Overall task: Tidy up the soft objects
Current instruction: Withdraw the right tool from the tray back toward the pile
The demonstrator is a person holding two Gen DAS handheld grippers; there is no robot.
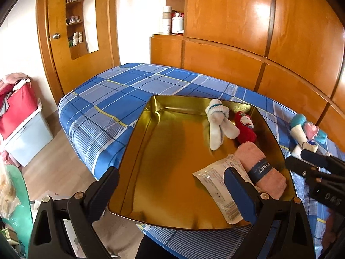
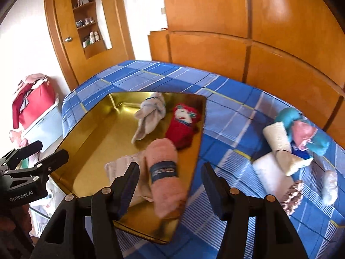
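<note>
While both jaws stood apart with nothing clamped, the right hand-held gripper [image 2: 170, 185] hovered over the rolled pink towel [image 2: 166, 172], and the left hand-held gripper [image 1: 172, 185] hung wide over the gold tray [image 1: 155, 164] on the blue plaid bed [image 1: 103, 99]. In the tray lay the towel, a white packet [image 1: 217, 179], a knotted white sock [image 1: 217, 123] and a red sock [image 1: 245, 127]; a heap of other soft items [image 2: 295, 142] lay on the bed to the right
</note>
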